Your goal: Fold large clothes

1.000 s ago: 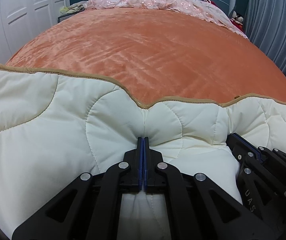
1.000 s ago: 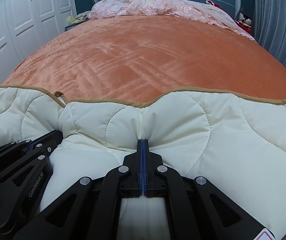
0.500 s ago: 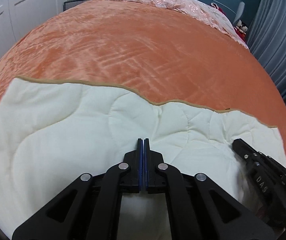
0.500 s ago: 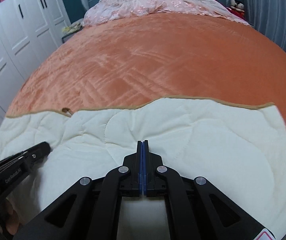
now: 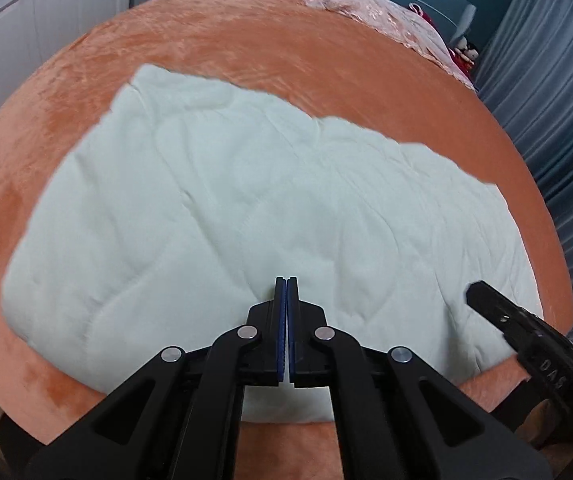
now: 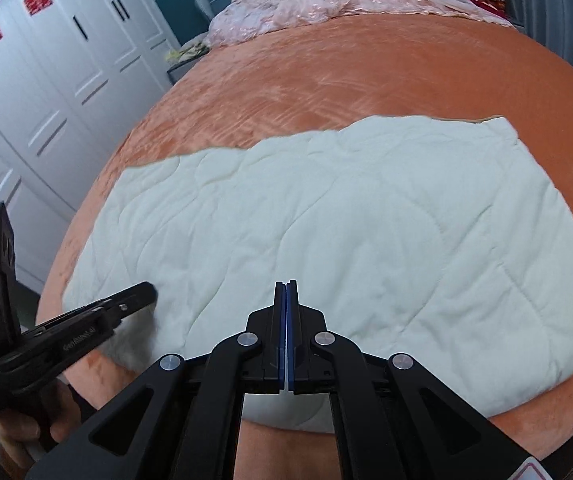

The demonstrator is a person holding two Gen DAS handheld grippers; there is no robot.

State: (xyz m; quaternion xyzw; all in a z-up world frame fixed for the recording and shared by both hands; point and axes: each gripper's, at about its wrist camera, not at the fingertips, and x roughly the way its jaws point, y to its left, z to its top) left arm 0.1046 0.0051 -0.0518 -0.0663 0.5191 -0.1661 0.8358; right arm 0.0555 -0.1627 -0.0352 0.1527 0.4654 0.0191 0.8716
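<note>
Both of my wrist views are rounded by the fisheye lens, so the corners fall into black and the bed bulges like a dome. The lower third of each view is blocked by my own black gripper frame, which hides the near middle edge of the cream quilted garment and the strip of bedspread just below it. My left gripper has its two blue-lined fingers pressed flat together with nothing between them, its tips over the garment's near part. My right gripper is the same, fingers closed on each other and gripping nothing, held above the garment's near edge. From the right wrist view, the left gripper enters from the lower left, blurred, with part of my hand under it cut off by the frame edge. From the left wrist view, the right gripper pokes in at the lower right, its far end lost in the dark rim. The garment lies spread flat on the orange velvet bedspread, a broad puffy rectangle running left to right across the near half of the bed, stitched in wavy curved quilting lines that are soft and hard to trace. Its far edge is uneven and wavy. Beyond it, a crumpled pink floral cover sits at the head of the bed, and white wardrobe doors stand to the left.
</note>
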